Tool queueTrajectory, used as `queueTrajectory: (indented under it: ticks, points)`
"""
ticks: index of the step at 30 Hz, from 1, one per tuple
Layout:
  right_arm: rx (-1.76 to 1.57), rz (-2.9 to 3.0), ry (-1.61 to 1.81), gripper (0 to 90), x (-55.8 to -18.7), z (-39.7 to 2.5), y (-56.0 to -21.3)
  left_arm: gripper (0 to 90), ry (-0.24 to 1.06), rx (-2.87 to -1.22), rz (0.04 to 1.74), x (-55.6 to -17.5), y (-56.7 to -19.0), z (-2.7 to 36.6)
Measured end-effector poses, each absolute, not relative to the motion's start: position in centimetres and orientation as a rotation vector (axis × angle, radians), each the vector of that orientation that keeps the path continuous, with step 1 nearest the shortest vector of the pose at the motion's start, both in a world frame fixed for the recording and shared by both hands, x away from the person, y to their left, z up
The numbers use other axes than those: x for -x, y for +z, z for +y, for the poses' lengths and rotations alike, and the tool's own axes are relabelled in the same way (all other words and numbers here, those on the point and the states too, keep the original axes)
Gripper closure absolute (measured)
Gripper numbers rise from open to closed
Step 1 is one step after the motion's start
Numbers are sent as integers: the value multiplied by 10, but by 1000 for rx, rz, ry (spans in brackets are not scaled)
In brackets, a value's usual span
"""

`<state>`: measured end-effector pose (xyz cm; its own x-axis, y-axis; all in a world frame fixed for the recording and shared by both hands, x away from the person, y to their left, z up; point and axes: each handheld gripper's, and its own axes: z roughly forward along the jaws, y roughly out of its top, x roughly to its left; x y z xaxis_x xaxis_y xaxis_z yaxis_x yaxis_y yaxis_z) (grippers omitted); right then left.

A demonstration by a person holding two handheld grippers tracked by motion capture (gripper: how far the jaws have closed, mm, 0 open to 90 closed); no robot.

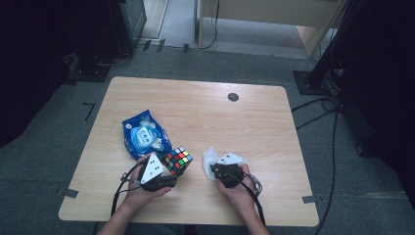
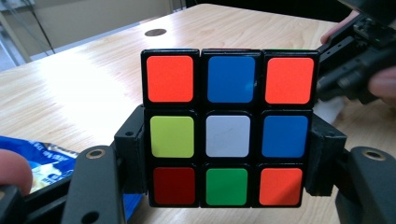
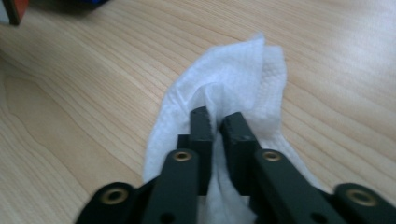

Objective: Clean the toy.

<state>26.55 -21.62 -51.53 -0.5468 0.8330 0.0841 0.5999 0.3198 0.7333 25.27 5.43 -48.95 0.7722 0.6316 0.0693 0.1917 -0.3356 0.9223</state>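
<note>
My left gripper (image 1: pixel 169 172) clamps the rigid, slippery multicoloured plastic puzzle cube (image 2: pixel 227 127) by flat side faces; my right gripper (image 3: pixel 217 122) pinches the soft, light white paper wipe (image 3: pixel 233 74), near the table's (image 1: pixel 205 112) front edge.

Overhead light is falling on the pale wooden table (image 1: pixel 205 117), leaving the surrounding floor dim and the corners nearly black. Glare is washing out the tabletop behind the multicoloured puzzle cube (image 2: pixel 229 128). The crumpled white tissue (image 3: pixel 233 79) is looking soft and slightly blurred.
</note>
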Motion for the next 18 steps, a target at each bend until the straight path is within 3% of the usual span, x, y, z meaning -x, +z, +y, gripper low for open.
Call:
queueTrajectory:
  ticks: [7, 18]
  points:
    - [-1271, 2130, 1610, 882, -255, -227, -476, 339, 473, -1925, 553, -245, -494, 42]
    - [-1166, 2162, 1807, 887, -236, -194, -458, 340, 460, -1950, 498, -236, -497, 24]
